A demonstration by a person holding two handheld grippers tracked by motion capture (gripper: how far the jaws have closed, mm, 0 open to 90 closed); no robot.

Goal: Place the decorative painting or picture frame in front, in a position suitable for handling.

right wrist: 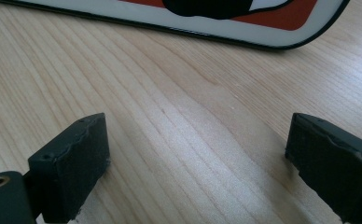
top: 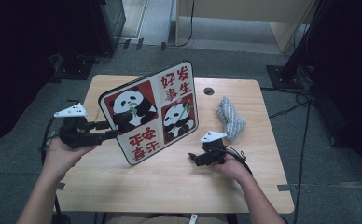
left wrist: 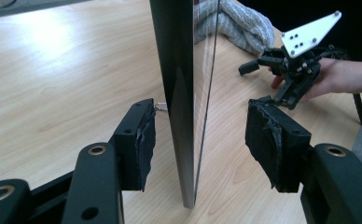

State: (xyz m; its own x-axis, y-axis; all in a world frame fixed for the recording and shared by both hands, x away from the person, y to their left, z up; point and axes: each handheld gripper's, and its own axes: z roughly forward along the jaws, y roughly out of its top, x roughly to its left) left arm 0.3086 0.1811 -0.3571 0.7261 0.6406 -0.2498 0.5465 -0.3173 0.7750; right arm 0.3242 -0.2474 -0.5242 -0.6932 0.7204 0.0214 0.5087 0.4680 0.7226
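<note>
A square panda picture board (top: 152, 112), red and white with Chinese characters, stands upright and tilted on the wooden table (top: 170, 186). My left gripper (top: 108, 129) reaches in at its left edge. In the left gripper view the board's thin edge (left wrist: 181, 93) stands between the pads (left wrist: 142, 144), with a gap on each side, so the jaws are open around it. My right gripper (top: 195, 157) rests low on the table just right of the board's lower corner, open and empty. The right gripper view has the board's bottom rim (right wrist: 244, 32) ahead of the right gripper (right wrist: 198, 154).
A crumpled grey cloth (top: 229, 119) lies at the table's right, behind the right gripper (left wrist: 268, 84). A small round hole (top: 209, 91) sits near the far edge. Dark stands and cables crowd the floor at the right (top: 305, 98).
</note>
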